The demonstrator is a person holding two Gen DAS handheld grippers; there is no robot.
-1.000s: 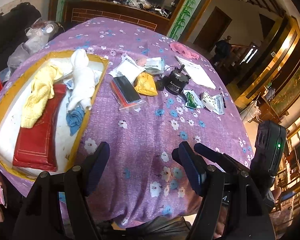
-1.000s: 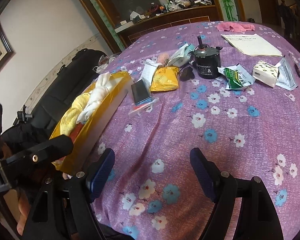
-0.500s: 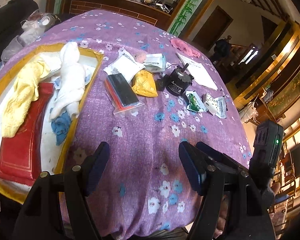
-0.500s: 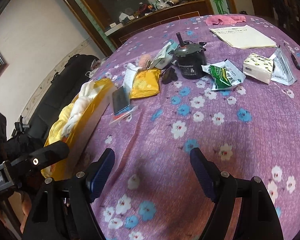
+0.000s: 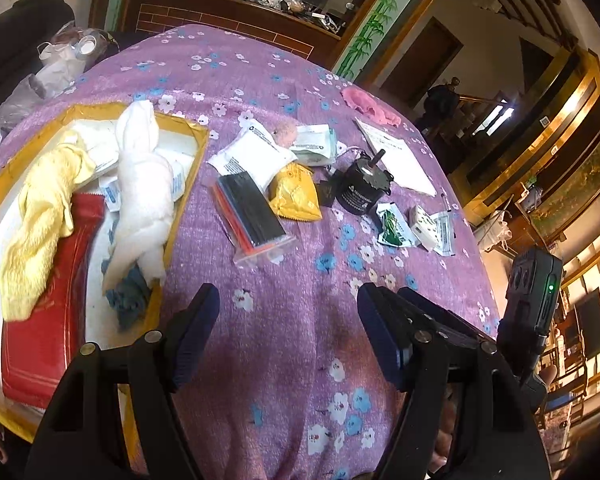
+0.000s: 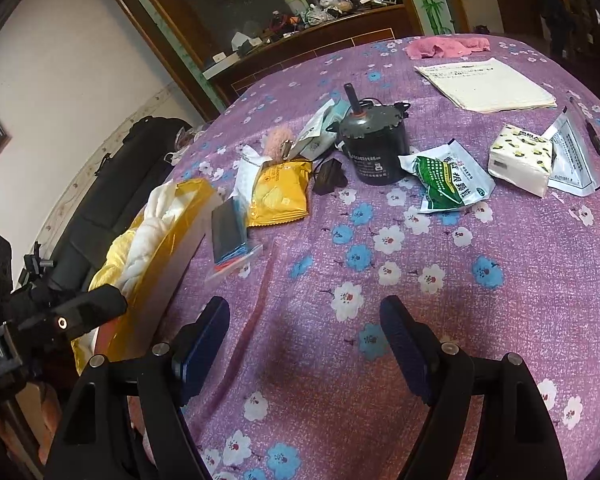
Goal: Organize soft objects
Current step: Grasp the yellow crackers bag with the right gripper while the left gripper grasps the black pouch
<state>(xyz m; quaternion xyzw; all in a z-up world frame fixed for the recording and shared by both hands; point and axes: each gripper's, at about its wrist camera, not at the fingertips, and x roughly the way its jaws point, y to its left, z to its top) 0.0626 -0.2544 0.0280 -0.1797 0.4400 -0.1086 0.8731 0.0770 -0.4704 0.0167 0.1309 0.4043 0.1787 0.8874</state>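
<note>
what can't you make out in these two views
- Blue cloth, left wrist view: mostly buried under the white towel.
- Box contents, right wrist view: hidden behind its yellow wall.
- Writing on the paper sheets, right wrist view: too small.
- Red pouch, left wrist view: the yellow cloth covers its upper part.

1. The counter (image 5: pixel 292 340) has a purple cloth with white and blue flowers.
2. The box (image 5: pixel 188 184) has a gold rim and is white inside.
3. In it lie a yellow towel (image 5: pixel 40 216), a white towel (image 5: pixel 140 192), a blue cloth (image 5: pixel 128 296) and a red pouch (image 5: pixel 48 328).
4. The snack packet (image 6: pixel 278 194) is yellow.
5. The motor (image 6: pixel 374 148) is black.
6. The far cloth (image 6: pixel 446 46) is pink.
</note>
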